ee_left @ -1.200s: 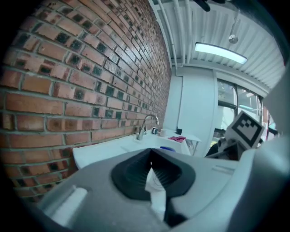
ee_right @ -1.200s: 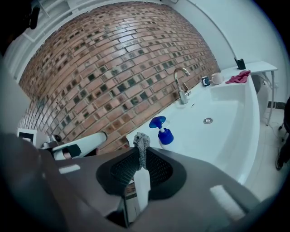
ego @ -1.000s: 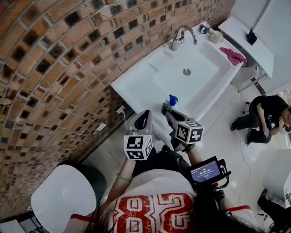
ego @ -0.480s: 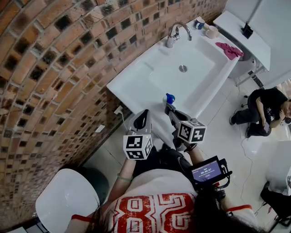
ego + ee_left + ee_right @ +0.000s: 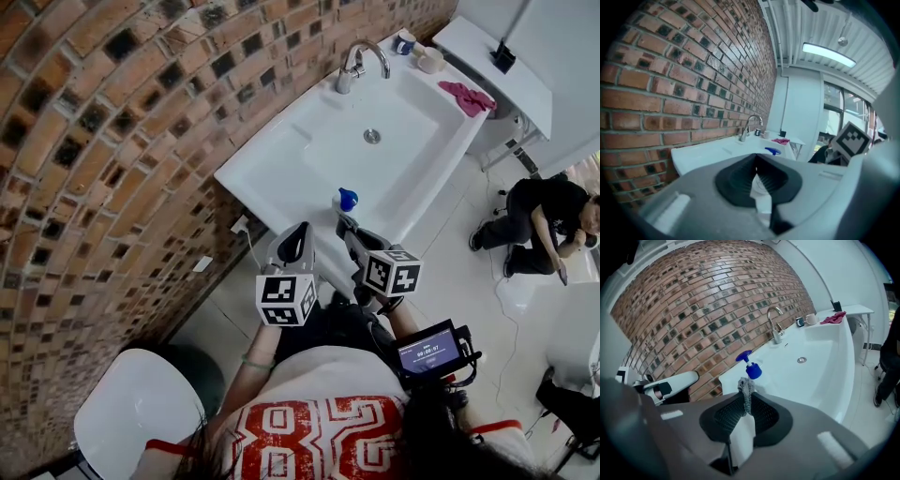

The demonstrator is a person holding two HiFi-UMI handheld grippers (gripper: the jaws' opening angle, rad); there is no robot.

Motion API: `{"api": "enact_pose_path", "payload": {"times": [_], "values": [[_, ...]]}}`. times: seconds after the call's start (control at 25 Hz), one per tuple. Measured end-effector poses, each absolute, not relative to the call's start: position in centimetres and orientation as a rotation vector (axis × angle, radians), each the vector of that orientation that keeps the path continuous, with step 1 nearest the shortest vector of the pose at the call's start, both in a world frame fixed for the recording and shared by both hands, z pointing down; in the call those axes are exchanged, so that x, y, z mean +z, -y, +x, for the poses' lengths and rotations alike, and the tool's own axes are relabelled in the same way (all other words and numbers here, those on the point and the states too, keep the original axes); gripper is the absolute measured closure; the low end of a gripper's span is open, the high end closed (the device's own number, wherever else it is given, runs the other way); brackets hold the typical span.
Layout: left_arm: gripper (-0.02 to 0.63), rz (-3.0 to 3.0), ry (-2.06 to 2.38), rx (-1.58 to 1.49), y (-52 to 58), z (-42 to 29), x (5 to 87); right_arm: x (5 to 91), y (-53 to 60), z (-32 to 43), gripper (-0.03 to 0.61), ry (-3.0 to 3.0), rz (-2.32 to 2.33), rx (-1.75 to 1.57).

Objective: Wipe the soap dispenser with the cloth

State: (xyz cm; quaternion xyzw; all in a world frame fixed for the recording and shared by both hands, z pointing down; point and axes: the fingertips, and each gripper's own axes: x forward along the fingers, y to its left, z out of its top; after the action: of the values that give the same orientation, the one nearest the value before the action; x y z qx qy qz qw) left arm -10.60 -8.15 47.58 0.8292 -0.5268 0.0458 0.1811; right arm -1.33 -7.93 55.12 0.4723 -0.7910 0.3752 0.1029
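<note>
Soap dispenser (image 5: 348,199) had not yet been wiped, and little had changed over the last second. Largest of all, the white sink (image 5: 281,164) spread ahead of both tools and had only slid a touch in the head view, which I read as the person's head shifting, not anything being moved. Left gripper (image 5: 299,234) stayed alongside the right one, its jaws together on nothing, idle. Right gripper (image 5: 345,225) kept its jaw tips just short of the dispenser. That stood upright on the sink's near rim directly beyond them, blue pump on top, near the tool but apart from it as far as I could tell. This gripper's jaws were clamped on a grey cloth (image 5: 745,392), a nubbly tuft of it poking up past the tips. A pink cloth (image 5: 466,97) lay far beyond both tools, by the sink's far corner. My judgement was that the approach had paused at its last stretch, and the tuft had to be brought onto the bottle before the wipe could start.
</note>
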Motion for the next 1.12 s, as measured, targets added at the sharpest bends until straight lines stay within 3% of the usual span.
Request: {"api": "enact_pose_path", "payload": {"times": [0.64,1.12], "values": [[0.611,2.209,1.676,0.144,8.0,-18.1,48.1,58.6,10.9,-5.1,0.529,2.244,1.447,1.259],[0.611,2.253,1.59,0.148,8.5,-15.9,48.5,58.6,9.6,-3.0,0.529,2.216,1.506,1.34]]}}
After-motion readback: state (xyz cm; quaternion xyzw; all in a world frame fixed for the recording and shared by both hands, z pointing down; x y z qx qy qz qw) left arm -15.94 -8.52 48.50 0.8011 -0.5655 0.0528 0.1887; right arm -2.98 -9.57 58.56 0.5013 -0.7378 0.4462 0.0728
